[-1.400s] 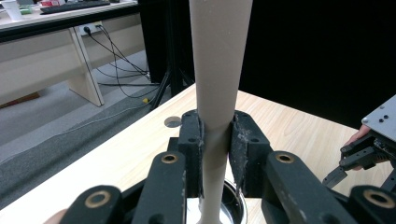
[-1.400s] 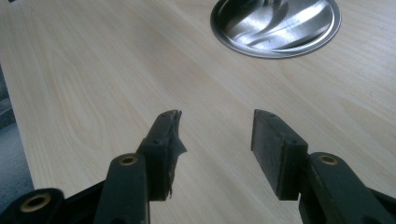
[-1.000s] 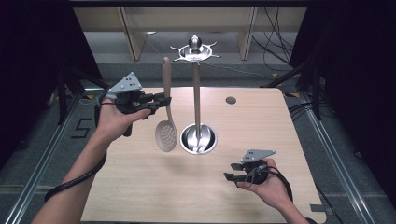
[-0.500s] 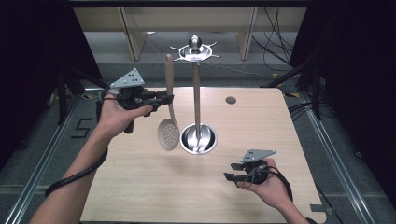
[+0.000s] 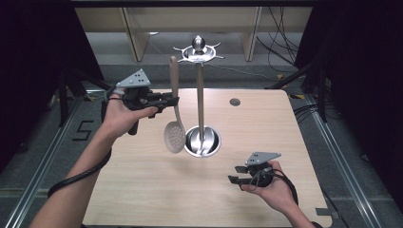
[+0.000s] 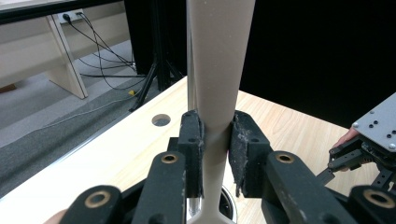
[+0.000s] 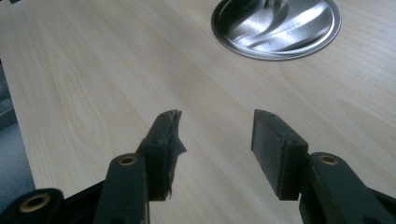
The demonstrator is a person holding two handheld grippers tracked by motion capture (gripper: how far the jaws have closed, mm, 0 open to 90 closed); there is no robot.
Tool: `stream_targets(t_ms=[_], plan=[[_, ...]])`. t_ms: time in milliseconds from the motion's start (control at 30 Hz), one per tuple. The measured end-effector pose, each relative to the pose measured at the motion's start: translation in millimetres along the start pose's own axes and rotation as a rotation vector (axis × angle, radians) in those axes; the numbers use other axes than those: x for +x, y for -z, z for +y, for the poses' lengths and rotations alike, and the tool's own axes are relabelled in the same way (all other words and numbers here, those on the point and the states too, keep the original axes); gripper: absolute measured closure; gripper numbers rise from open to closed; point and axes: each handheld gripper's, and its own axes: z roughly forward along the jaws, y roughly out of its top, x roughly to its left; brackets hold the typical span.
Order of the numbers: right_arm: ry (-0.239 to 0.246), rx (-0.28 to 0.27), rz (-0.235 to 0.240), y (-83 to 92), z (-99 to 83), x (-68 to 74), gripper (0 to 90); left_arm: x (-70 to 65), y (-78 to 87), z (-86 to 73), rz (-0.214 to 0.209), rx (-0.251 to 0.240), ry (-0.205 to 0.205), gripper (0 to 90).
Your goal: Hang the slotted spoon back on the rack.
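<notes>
Hanging upright from the left gripper [image 5: 170,100], the beige slotted spoon [image 5: 174,137] is clamped by its handle between both pads, bowl below the jaws, handle end above, just beside the stand [image 5: 200,90]; it looks light, stiff and smooth, so likely to pivot or slip; a hold on the flat handle suits it; the right gripper [image 7: 215,140] sits apart, holding nothing.

The left gripper [image 5: 172,100], clamped on the handle of the beige plastic slotted spoon [image 5: 174,135], drifted slightly toward the tall chrome utensil stand [image 5: 200,95]. The spoon's perforated bowl swung a little closer to the stand's round steel base [image 5: 203,141], hanging above the counter.
</notes>
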Motion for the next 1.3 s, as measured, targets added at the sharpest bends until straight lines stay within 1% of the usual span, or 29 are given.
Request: stream_targets(t_ms=[100, 167, 333, 433, 467, 533, 667, 700, 733, 767, 800, 867, 967, 1000, 1067, 1100, 1200, 1267, 1300], plan=[[-0.009, 0.009, 0.007, -0.3, 0.1, 0.8, 51.9, 1.1, -1.8, 0.6, 0.000, 0.009, 0.000, 74.8], [-0.009, 0.009, 0.007, -0.5, 0.1, 0.8, 51.9, 1.5, -2.7, 1.3, -0.002, 0.007, 0.006, 74.8], [-0.011, 0.010, 0.004, -0.4, 0.0, 0.7, 51.9, 0.6, -6.2, 1.6, -0.006, 0.018, 0.006, 74.8], [-0.009, 0.011, 0.011, -0.6, 0.0, 1.0, 51.9, 0.5, -8.6, 2.4, -0.006, 0.020, 0.012, 74.8], [-0.020, 0.012, 0.015, -0.7, -0.2, 1.8, 52.0, 0.5, -9.6, 2.9, -0.008, 0.022, 0.011, 74.8], [-0.009, 0.014, 0.008, 0.0, 0.0, 0.9, 51.9, 0.2, -11.1, 3.4, -0.008, 0.023, 0.012, 74.8], [-0.008, 0.013, 0.008, 0.2, 0.1, 0.8, 51.9, -1.3, -14.0, 2.5, -0.004, 0.026, 0.023, 74.7], [-0.022, 0.015, 0.017, 0.0, -0.1, 2.2, 51.9, -1.7, -14.8, 1.6, -0.005, 0.023, 0.027, 74.6], [-0.012, 0.011, 0.015, -0.7, -0.3, 1.7, 51.9, -2.7, -15.4, 0.1, -0.007, 0.029, 0.039, 74.6], [-0.016, 0.012, 0.015, -0.6, -0.4, 2.1, 51.8, -3.0, -15.8, -1.3, -0.002, 0.027, 0.045, 74.5], [-0.013, 0.011, 0.015, -0.7, -0.3, 1.9, 51.8, -3.1, -16.0, -2.3, -0.010, 0.019, 0.056, 74.5], [-0.013, 0.011, 0.014, -0.6, -0.3, 1.7, 51.8, -3.3, -15.7, -3.1, -0.008, 0.011, 0.052, 74.4], [-0.027, 0.017, 0.017, 0.1, -0.3, 3.0, 51.8, -4.5, -14.5, -3.7, 0.013, 0.010, 0.046, 74.1], [-0.007, 0.013, 0.009, 0.1, 0.0, 1.3, 51.8, -4.9, -13.8, -4.2, 0.016, 0.006, 0.051, 73.8], [-0.010, 0.011, 0.006, 0.1, 0.1, 1.9, 51.8, -5.9, -11.8, -5.1, 0.023, -0.010, 0.061, 72.3], [0.001, 0.007, 0.004, 0.3, 0.2, 1.4, 51.8, -6.3, -10.6, -5.4, 0.027, -0.015, 0.062, 70.6], [0.002, 0.004, 0.002, 0.7, 0.2, 1.3, 51.8, -7.7, -5.5, -8.2, 0.057, -0.040, 0.055, 62.9], [-0.004, 0.005, 0.006, 0.8, 0.0, 2.1, 51.8, -8.9, -0.9, -11.7, 0.083, -0.058, 0.058, 56.6], [0.015, 0.000, -0.003, 1.0, 0.2, 0.7, 51.8, -9.6, 1.9, -13.8, 0.097, -0.066, 0.054, 53.4]])
